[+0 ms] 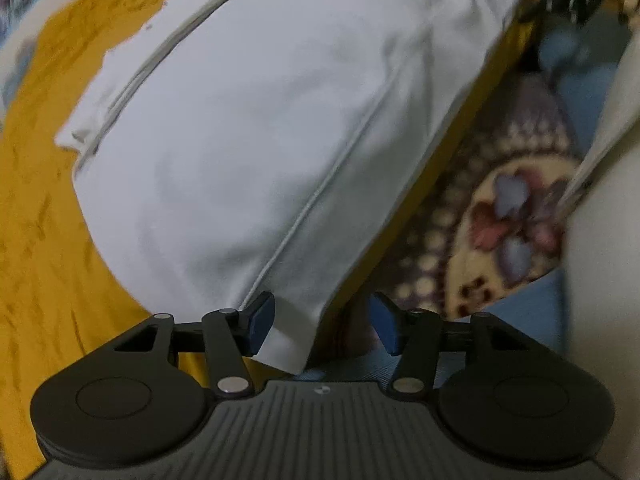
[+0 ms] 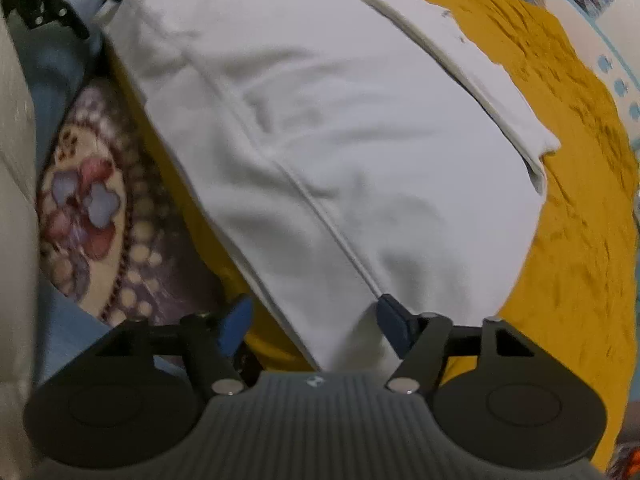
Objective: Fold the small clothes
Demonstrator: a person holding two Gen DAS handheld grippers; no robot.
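Left tool (image 1: 322, 326) spread, white garment (image 1: 260, 140) corner between pads

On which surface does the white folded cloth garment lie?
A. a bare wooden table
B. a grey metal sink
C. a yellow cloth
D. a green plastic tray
C: the white folded cloth garment lies on the yellow cloth, which shows around its edges in both wrist views.

White garment (image 1: 248, 152), plain, pale stitched seam. Mustard-yellow cloth (image 1: 36, 240) beneath, darker flecks. Patterned blanket (image 2: 92, 216): purple-brown ground, cream dots, cream oval with red and pale blue flowers, light blue edge. Gripper pads (image 2: 234, 326) blue on black linkages.
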